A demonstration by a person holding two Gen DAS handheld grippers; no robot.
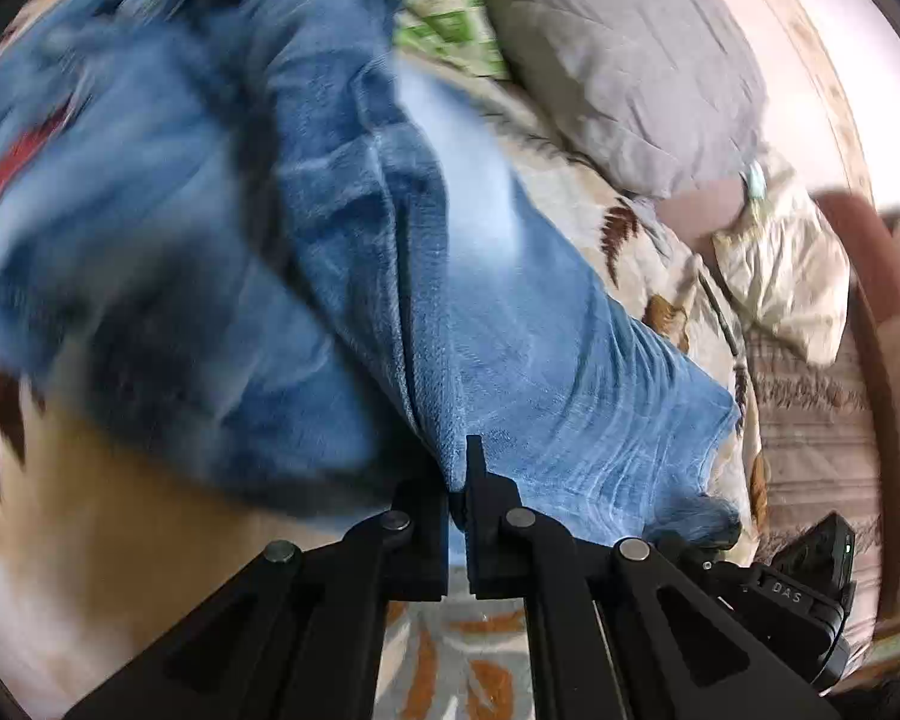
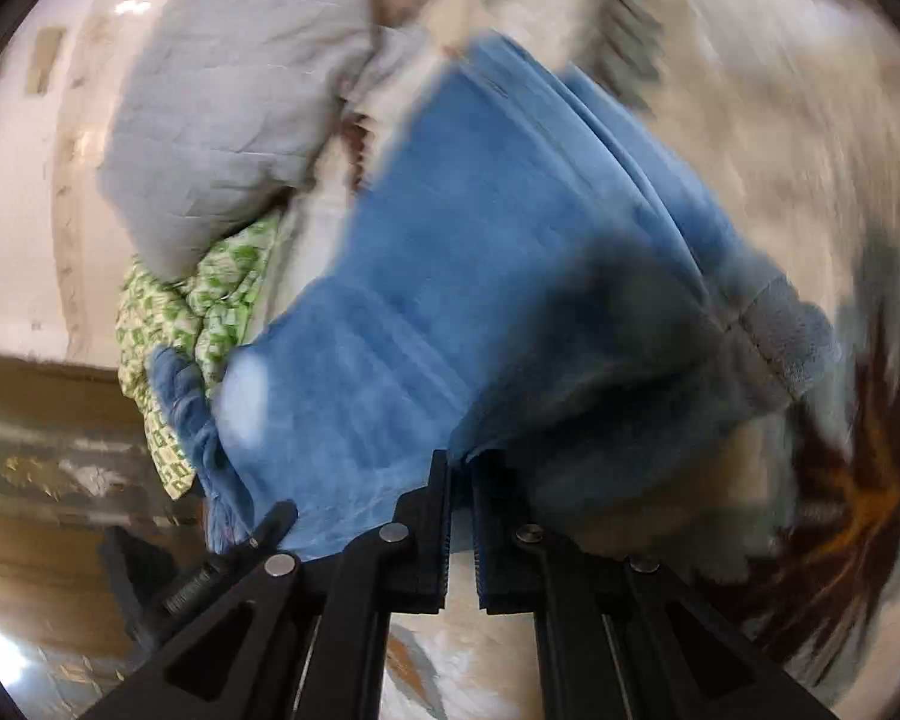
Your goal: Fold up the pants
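The blue fleece pants (image 1: 342, 252) hang lifted above the bed and fill most of the left wrist view, blurred by motion. My left gripper (image 1: 459, 480) is shut on an edge of the blue cloth. In the right wrist view the pants (image 2: 480, 276) spread ahead, and my right gripper (image 2: 462, 468) is shut on another edge of them. The other gripper's black body (image 1: 810, 588) shows at the lower right of the left wrist view.
The bed has a cream cover with brown leaf prints (image 1: 624, 228). A grey quilted pillow (image 1: 630, 48) and a green-and-white patterned cloth (image 2: 198, 312) lie at the head of the bed. A wooden bed frame (image 2: 36, 396) is on the left.
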